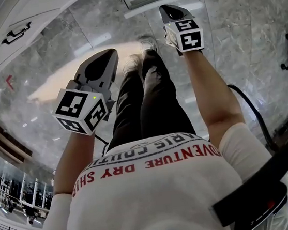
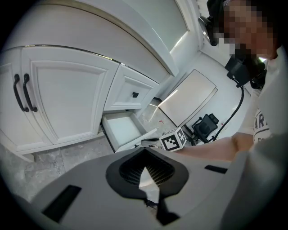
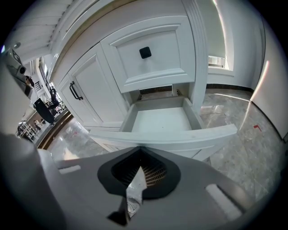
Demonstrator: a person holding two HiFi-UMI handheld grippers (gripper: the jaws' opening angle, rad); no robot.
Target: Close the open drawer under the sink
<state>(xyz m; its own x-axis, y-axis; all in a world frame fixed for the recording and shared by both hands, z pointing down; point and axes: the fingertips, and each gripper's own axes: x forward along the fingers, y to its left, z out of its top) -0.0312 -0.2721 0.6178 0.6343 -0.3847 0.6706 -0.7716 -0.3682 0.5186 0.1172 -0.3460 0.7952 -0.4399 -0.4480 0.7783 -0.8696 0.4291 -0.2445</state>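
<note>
**White drawer point(image 3: 159, 121) standing open, push lined up**

At the foot of the cabinet point(image 3: 90, 94) it is seen pulled out and empty. The right gripper point(image 3: 138, 173), jaws pressed together on nothing, is held just before its front, likely for pushing. The left gripper point(image 2: 146, 173), likewise closed, is kept aside.

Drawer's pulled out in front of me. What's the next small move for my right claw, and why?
Probably nudge the right claw forward against the front panel and push. The drawer stands pulled out, its panel just ahead of that shut claw; the left claw hangs farther back.
</note>
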